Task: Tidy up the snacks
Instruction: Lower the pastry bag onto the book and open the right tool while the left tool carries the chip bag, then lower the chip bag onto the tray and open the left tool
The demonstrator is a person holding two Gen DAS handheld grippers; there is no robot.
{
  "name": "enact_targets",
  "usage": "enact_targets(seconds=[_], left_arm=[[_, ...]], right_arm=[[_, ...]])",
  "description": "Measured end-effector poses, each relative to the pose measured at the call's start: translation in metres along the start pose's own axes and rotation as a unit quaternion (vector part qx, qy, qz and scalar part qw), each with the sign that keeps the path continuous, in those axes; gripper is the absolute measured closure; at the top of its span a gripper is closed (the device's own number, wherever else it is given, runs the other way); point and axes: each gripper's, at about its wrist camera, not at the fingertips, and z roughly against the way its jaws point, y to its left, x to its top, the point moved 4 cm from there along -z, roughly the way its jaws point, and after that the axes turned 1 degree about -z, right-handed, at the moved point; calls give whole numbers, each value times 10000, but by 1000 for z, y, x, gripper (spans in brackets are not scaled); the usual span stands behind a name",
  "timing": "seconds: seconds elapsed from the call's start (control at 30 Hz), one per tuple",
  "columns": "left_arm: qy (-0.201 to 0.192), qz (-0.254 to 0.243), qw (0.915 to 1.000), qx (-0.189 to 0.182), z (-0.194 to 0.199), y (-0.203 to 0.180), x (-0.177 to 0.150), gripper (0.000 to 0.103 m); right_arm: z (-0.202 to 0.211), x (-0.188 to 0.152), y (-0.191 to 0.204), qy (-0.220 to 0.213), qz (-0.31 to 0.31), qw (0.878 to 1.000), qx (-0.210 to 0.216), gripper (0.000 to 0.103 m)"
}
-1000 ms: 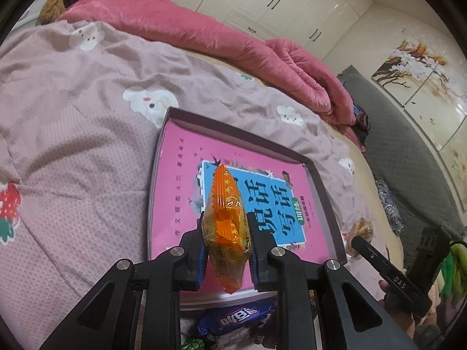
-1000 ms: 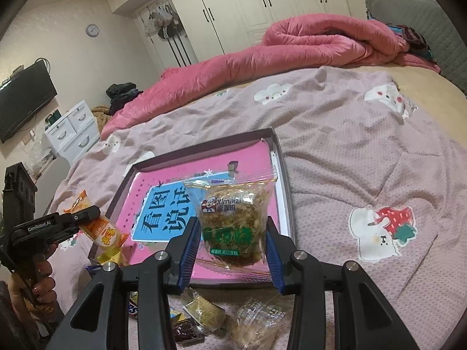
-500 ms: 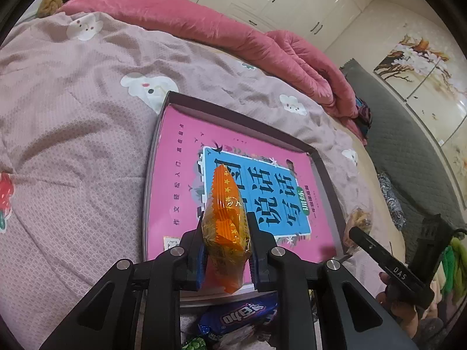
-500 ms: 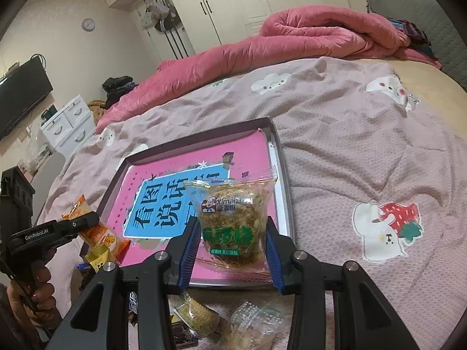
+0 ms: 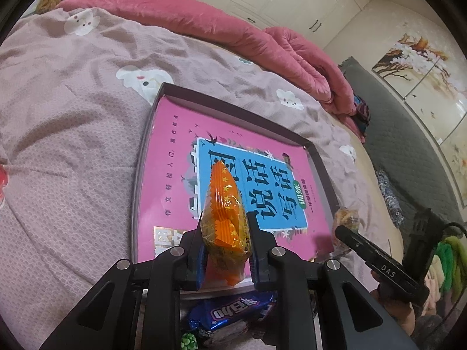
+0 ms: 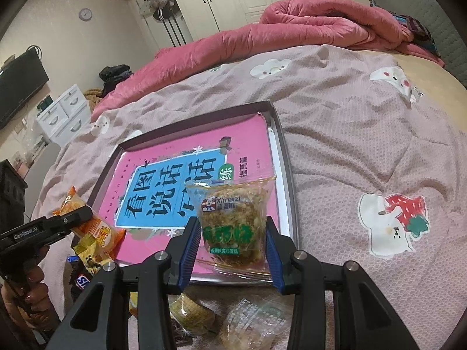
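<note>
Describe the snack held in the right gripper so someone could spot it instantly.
On the bed, find the dark-rimmed tray with the pink book inside. Above its near right corner, the right gripper clamps a clear square packet with a crumbly brown cake. Green lettering sets it apart from the orange packet.

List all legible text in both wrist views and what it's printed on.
"Ximaizi": clear cake packet held in the right gripper; its green characters are too blurred to read.
"看图说话": pink book in the tray; smaller print unreadable.
"GenRobot.AI": left gripper body.
"DAS": right gripper body, seen from the left wrist view.
Blue wrapper: upside down, unclear.
</note>
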Motion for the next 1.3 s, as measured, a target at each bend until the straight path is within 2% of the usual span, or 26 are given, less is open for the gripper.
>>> enact_targets(seconds=[0.3, 0.87, 1.07, 1.3], left_arm=[[128, -45, 9999, -58, -4, -2, -5, 80], [174, -94, 9998, 70, -3, 4, -6, 79], [221, -101, 9997, 69, -1, 8, -6, 76], [183, -176, 9994, 250, 2, 9, -6, 70]], right_arm=[[-6, -4, 0, 154, 72, 9998, -65, 59], [-3, -8, -7, 150, -46, 9998, -106, 59], [1, -8, -9, 97, -90, 9999, -99, 59], [5, -7, -11, 46, -152, 9998, -98, 59]])
